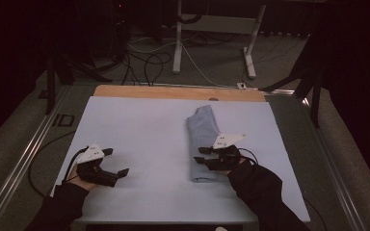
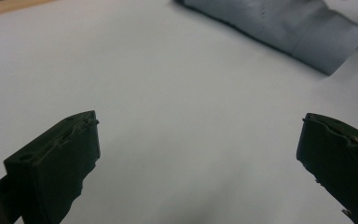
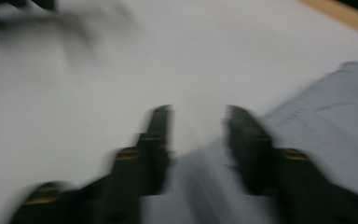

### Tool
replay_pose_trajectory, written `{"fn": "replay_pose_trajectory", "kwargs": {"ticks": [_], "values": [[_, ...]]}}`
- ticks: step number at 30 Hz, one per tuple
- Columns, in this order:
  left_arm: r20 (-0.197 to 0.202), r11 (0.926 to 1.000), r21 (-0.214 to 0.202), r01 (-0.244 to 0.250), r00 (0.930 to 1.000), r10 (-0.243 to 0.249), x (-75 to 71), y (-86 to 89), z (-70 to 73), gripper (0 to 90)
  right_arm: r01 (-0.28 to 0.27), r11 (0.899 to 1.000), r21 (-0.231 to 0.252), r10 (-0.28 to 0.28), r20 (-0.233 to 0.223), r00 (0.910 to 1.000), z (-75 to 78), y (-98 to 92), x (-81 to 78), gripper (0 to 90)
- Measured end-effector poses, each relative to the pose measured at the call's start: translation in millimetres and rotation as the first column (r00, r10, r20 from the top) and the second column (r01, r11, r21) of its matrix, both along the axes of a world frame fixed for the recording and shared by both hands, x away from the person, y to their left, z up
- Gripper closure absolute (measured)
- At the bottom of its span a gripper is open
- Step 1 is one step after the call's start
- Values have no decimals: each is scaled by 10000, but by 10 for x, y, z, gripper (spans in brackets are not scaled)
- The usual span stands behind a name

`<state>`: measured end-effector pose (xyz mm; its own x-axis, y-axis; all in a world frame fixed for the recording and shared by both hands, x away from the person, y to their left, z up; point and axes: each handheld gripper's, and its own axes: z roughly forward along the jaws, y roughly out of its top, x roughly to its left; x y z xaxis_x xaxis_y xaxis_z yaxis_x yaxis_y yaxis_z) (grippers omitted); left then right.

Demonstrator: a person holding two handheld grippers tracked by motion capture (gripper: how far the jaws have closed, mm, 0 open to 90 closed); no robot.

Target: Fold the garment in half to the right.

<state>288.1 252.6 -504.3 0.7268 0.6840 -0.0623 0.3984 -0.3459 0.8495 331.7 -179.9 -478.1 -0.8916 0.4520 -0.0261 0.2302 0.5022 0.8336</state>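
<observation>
Low, both tools agape, right tool (image 1: 201,155) over folded cloth (image 1: 202,133)

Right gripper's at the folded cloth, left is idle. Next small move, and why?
Probably close the right gripper on the near left edge of the folded blue cloth. Its jaws stand apart over that edge, cloth beneath and between them in the blurred right gripper view, nothing pinched yet. The left gripper sits open over bare white sheet, well clear of the cloth, so it can wait.
</observation>
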Motion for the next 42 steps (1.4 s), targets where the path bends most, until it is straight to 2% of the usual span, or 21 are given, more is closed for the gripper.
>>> {"fn": "replay_pose_trajectory", "kwargs": {"ticks": [1,3,6,7,9,13,18,25,29,32,34,35,38,40,42], "values": [[-49,10000,-40,-77,10000,77,-15,25,-14,3,-85,10000,-33,85,-151,9999,-14,1,2,816],[-19,9999,-45,-156,9999,156,-44,64,-37,2,-411,9987,-285,403,-280,9988,-47,15,-6,896],[19,9996,-89,-270,9996,271,-73,104,-53,2,-743,9957,-559,720,-423,9965,-105,32,-13,899],[28,9995,-95,-286,9996,286,-78,109,-55,3,-733,9958,-547,703,-553,9960,-133,44,-10,899],[76,9996,-63,-293,9995,293,-85,116,-59,3,-767,9930,-900,710,-651,9953,-207,63,11,900],[84,9995,-75,-301,9995,302,-95,119,-69,3,-847,9896,-1163,709,-1178,9905,-348,78,23,900],[50,9994,-135,-306,9995,306,-92,135,-89,3,-1094,9822,-1527,883,-1386,9864,-462,97,7,900],[48,9997,-122,-218,9998,218,-97,128,-104,3,-1276,9840,-1244,1050,-1738,9792,-501,103,-45,900],[20,9997,-120,-190,9998,190,-101,122,-104,3,-1707,9777,-1226,1458,-1888,9711,-541,173,-104,900],[34,9997,-155,-178,9998,179,-104,126,-102,3,-1801,9732,-1430,1542,-1752,9724,-527,207,-131,900],[42,9997,-154,-181,9998,181,-106,127,-102,3,-1812,9740,-1361,1553,-1814,9711,-532,206,-135,900],[16,9997,-215,-152,9999,152,-110,123,-102,3,-1894,9735,-1284,1629,-1927,9676,-535,197,-147,900],[-37,9994,-330,-83,10000,82,-106,116,-106,3,-1954,9724,-1273,1706,-1825,9683,-541,192,-149,900],[-38,9991,-426,26,10000,-28,-109,107,-107,3,-1927,9739,-1199,1663,-2005,9655,-537,192,-143,900],[55,9992,-377,156,9999,-154,-117,99,-105,3,-1914,9733,-1267,1651,-1932,9672,-525,195,-138,900]]}}
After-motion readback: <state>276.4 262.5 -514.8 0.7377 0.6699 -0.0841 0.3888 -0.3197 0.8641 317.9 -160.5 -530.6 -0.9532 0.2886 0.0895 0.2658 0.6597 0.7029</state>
